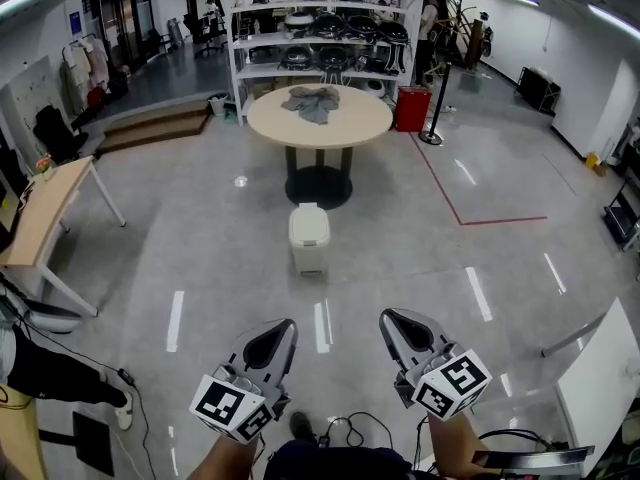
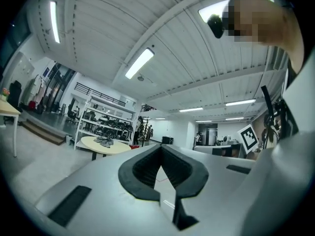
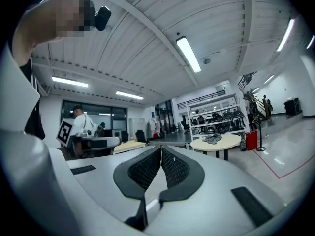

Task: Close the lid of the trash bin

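A small cream trash bin point(image 1: 309, 238) stands on the grey floor in front of a round table, in the head view only. Its lid point(image 1: 309, 222) looks to lie down flat on top. My left gripper point(image 1: 283, 326) and right gripper point(image 1: 388, 318) are held low near my body, well short of the bin and on either side of its line. Both are shut, their dark pads meeting at the tips with nothing between them. The left gripper view point(image 2: 160, 147) and the right gripper view point(image 3: 161, 147) are tilted up towards the ceiling and do not show the bin.
Behind the bin is a round table point(image 1: 360, 128) with a grey cloth point(image 1: 314, 103), then a white shelf rack point(image 1: 320, 28). A wooden desk point(image 1: 40, 218) stands at left. Cables point(image 1: 345, 430) lie by my feet. A red box point(image 1: 411, 108) and a stanchion point(image 1: 433, 128) stand right of the table.
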Demonstrator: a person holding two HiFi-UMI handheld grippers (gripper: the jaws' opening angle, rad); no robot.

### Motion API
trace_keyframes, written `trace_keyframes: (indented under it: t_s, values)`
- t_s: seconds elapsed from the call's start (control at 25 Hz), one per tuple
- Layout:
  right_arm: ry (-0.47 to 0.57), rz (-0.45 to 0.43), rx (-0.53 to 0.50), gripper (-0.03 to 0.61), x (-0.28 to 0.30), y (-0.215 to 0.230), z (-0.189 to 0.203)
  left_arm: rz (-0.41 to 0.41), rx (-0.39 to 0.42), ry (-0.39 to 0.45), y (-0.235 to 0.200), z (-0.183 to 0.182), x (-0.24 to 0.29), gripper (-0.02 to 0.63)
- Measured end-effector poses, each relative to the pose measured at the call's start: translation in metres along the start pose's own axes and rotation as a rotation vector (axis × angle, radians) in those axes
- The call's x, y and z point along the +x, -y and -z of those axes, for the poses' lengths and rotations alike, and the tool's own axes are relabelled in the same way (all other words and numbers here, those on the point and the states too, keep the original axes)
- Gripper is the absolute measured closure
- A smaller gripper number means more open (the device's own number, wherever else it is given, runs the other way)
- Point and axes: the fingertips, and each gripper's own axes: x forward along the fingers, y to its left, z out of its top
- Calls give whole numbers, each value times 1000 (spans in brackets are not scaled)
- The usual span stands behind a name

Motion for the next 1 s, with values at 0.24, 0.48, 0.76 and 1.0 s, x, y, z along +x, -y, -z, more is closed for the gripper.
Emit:
trace_keyframes:
  t_s: [0.24,0.48,0.76,1.0]
  values:
    - [-15,-57,-28,569,-76,-4,3,-52,-12,31,70,6,-10,615]
    - [-19,-78,-23,569,-128,-3,6,-52,8,-32,134,24,-17,614]
    - [-1,-56,-4,569,-156,-15,-3,-39,17,-56,166,19,-44,614]
    - [-17,-10,-16,569,-164,-45,3,-20,17,-21,163,12,-80,614]
